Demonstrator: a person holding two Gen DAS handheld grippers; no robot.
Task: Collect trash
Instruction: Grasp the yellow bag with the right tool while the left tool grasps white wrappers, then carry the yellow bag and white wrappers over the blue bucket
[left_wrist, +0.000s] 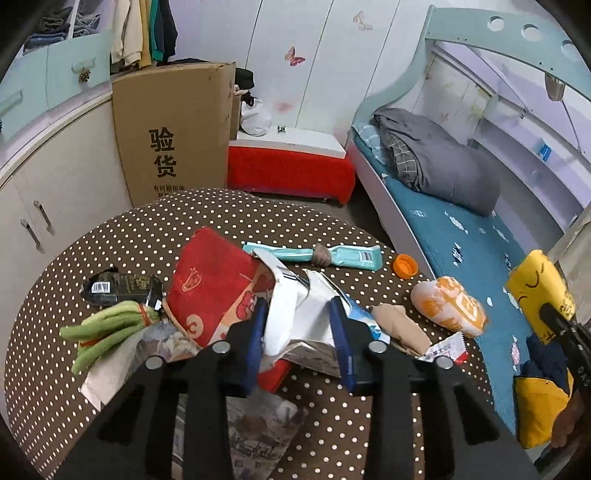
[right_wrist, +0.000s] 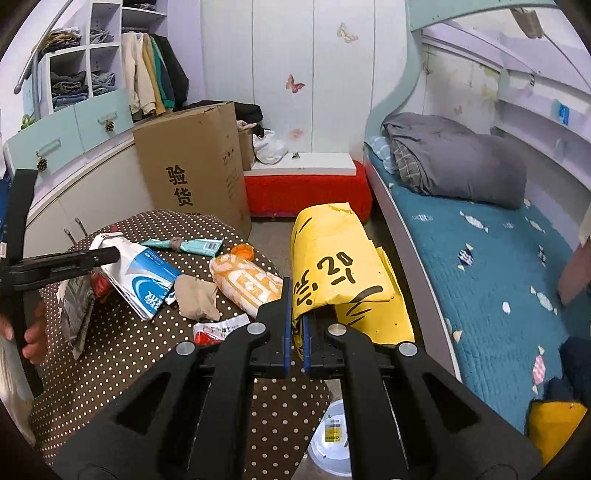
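Left fingers (left_wrist: 334, 325) pinch white carton (left_wrist: 284, 314); red bag (left_wrist: 210, 288) alongside.

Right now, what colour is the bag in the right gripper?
Yellow bag with black markings, clamped in the right gripper; clearest in right wrist view.

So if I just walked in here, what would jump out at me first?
Probably the bright yellow paper bag, held up beside the table with its edge pinched in the right gripper. Next, the litter heaped on the brown polka-dot table: a red packet, a white and blue carton between the left gripper's blue fingers, and an orange and white wrapper near the table's right edge.
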